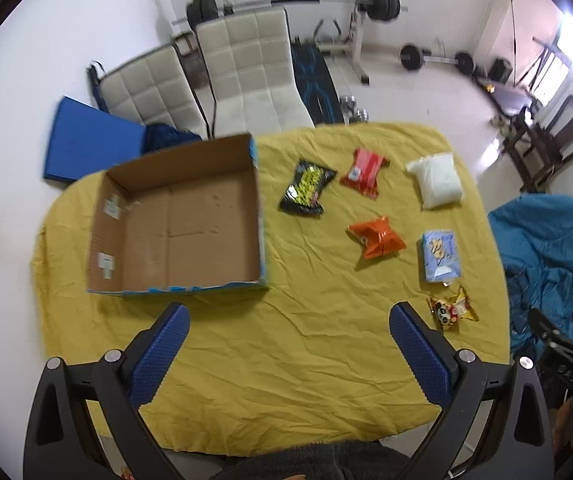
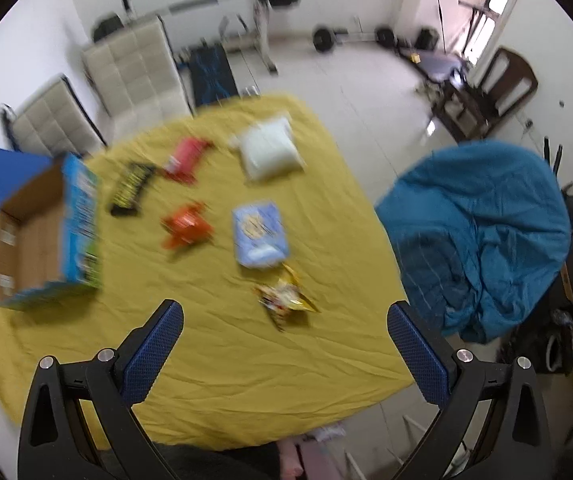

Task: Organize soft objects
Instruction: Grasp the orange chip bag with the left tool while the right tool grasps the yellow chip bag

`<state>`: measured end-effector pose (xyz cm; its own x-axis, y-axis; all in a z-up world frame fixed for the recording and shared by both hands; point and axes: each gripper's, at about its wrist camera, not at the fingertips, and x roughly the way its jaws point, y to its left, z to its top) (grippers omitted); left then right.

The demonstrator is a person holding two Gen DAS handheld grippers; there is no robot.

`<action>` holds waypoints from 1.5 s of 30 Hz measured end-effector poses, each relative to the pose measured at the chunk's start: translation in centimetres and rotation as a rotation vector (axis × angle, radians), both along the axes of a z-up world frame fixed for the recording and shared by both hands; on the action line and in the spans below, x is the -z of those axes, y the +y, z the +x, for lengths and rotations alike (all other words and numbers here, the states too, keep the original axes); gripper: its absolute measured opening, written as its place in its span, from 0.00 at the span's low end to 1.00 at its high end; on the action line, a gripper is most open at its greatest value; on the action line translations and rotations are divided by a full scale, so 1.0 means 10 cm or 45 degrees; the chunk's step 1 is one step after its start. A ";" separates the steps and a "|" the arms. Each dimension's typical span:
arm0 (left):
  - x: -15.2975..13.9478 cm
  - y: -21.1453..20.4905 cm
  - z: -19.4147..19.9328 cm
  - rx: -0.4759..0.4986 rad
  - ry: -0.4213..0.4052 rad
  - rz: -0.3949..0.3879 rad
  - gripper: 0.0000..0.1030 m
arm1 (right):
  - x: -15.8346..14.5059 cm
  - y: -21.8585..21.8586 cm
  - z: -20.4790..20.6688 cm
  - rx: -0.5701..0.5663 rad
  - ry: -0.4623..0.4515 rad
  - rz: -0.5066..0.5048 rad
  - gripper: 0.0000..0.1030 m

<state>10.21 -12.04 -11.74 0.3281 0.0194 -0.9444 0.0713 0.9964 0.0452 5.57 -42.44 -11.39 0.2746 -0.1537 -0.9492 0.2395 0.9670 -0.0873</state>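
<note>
Left wrist view shows a yellow cloth (image 1: 286, 380) bearing an open cardboard box (image 1: 182, 224) at left, with soft packs well apart at right: white pouch (image 1: 436, 184), blue tissue pack (image 1: 440, 256), black packet (image 1: 306, 194), red packet (image 1: 364, 174), orange packet (image 1: 376, 238), small yellow packet (image 1: 452, 312). Left gripper (image 1: 289, 320) and right gripper (image 2: 285, 318) both gape wide above the cloth, holding nothing.

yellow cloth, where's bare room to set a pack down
Bare: the near strip of the yellow cloth in front of the cardboard box, and the empty box floor. Crowded: the right side, from the white bag down to the yellow snack pack.
</note>
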 end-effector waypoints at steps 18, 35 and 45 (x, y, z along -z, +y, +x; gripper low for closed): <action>1.80 -0.85 0.89 -0.025 0.393 0.036 1.00 | 2.65 -1.06 0.18 0.818 0.399 0.817 0.78; 2.69 -1.35 1.87 0.037 0.667 -0.110 0.91 | 2.68 -0.95 0.83 0.203 0.637 0.383 0.48; 3.07 -1.41 1.78 0.128 0.686 -0.044 0.43 | 2.55 -1.18 0.78 0.379 0.488 0.404 0.62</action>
